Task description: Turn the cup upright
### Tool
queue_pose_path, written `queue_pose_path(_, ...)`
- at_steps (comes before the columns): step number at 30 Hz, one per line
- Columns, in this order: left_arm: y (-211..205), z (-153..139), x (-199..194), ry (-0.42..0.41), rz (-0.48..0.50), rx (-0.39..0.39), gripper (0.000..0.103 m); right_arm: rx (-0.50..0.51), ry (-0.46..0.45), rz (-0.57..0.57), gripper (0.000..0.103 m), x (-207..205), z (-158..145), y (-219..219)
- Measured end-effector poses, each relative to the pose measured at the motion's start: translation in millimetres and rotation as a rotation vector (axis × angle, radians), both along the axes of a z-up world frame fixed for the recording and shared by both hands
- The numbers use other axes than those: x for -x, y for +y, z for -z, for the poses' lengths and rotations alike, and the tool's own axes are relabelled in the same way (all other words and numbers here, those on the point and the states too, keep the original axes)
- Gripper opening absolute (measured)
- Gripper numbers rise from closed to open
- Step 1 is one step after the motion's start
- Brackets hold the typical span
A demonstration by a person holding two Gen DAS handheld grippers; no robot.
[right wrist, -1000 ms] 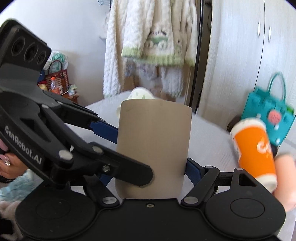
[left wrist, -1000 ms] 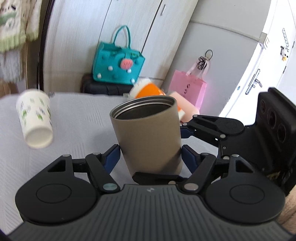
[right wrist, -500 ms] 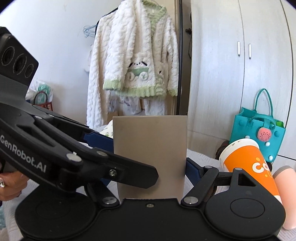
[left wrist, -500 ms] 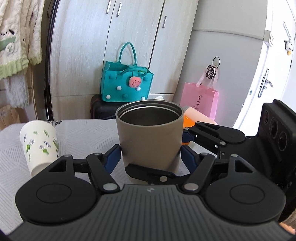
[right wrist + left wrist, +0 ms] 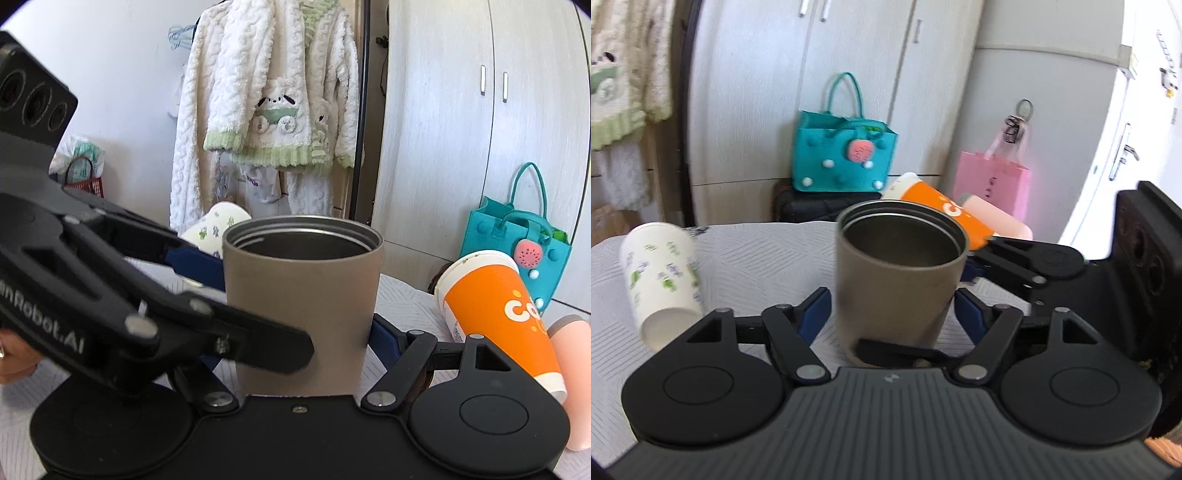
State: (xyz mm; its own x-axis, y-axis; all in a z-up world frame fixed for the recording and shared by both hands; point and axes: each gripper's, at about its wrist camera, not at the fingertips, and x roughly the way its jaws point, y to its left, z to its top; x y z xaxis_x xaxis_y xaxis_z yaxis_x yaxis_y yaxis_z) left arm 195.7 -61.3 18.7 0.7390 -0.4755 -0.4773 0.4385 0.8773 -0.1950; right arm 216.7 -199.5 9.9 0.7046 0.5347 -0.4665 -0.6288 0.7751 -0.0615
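Observation:
A taupe metal cup (image 5: 897,280) stands mouth up between both grippers, its steel inside showing; it also shows in the right wrist view (image 5: 301,306). My left gripper (image 5: 892,310) has its blue pads close on either side of the cup's lower body; it also shows in the right wrist view (image 5: 207,295). My right gripper (image 5: 295,332) grips the cup from the other side; it also shows in the left wrist view (image 5: 1015,266). The cup's base is hidden behind the gripper bodies.
A white leaf-print paper cup (image 5: 661,280) lies on its side at the left of the white tablecloth (image 5: 757,258). An orange paper cup (image 5: 498,317) and a pink cup (image 5: 576,369) lie on their sides at the right. Bags and wardrobes stand behind.
Both views now look more down into the cup's mouth, so the cameras have risen or tilted relative to it. The cup stays upright in both grips.

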Motion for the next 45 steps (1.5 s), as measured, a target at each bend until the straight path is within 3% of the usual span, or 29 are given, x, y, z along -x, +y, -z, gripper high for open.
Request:
queue_pose_path(5,9,-6,22,-0.009,-0.029,0.003,0.082,0.041,-0.018,0.018,0.089,28,-7,-8)
queue_pose_path(10,15,-14,46,-0.015,-0.086,-0.010,0.083,-0.015,0.007,0.006,0.089,63,-14,-15)
queue_pose_path(14,19,-19,68,-0.019,-0.143,-0.050,0.086,-0.020,-0.026,0.041,0.090,92,-19,-15)
queue_pose_path(25,29,-7,116,-0.050,-0.266,-0.122,0.089,-0.097,-0.117,0.181,0.090,140,-24,-19)
queue_pose_path(29,34,-6,124,-0.018,-0.286,-0.116,0.089,-0.104,-0.116,0.249,0.090,149,-30,-21)
queue_pose_path(37,33,-11,145,-0.031,-0.314,-0.137,0.093,-0.095,-0.103,0.412,0.092,169,-38,-25)
queue_pose_path(40,32,-13,150,-0.035,-0.322,-0.146,0.097,-0.132,-0.089,0.456,0.101,177,-40,-29)
queue_pose_path(42,32,-14,154,-0.033,-0.325,-0.151,0.103,-0.150,-0.102,0.477,0.102,184,-40,-30)
queue_pose_path(45,31,-14,158,-0.028,-0.327,-0.154,0.103,-0.135,-0.104,0.525,0.103,191,-38,-28)
